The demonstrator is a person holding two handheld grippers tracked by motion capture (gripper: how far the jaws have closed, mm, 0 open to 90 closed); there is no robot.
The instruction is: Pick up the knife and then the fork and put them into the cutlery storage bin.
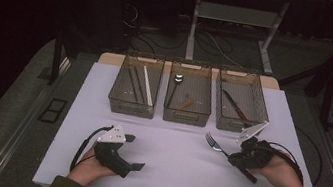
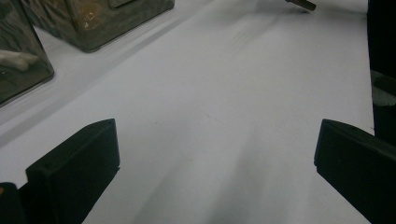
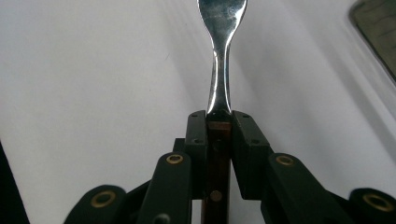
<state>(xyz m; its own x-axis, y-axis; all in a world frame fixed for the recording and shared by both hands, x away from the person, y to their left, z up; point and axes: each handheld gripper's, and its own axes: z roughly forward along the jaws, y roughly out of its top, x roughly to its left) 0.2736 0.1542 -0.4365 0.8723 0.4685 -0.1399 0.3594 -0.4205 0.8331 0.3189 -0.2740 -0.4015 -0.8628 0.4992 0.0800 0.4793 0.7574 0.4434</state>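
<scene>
A fork [image 1: 212,143] with a metal head and a wooden riveted handle is clamped in my right gripper [image 1: 236,158] at the right of the white table top. Its tines point left and away from me, a little above the surface. In the right gripper view the pads [image 3: 198,135] press both sides of the handle, and the fork [image 3: 219,70] runs straight ahead between them. My left gripper [image 1: 135,153] rests at the lower left with its jaws wide apart. Nothing lies between the jaws of the left gripper [image 2: 217,154], just bare white surface.
Three clear bins stand in a row at the back. The left bin [image 1: 131,109] holds long sticks, the middle bin [image 1: 186,118] a spoon, and the right bin [image 1: 230,126] a knife. The table top [image 1: 181,177] ends close to my hands.
</scene>
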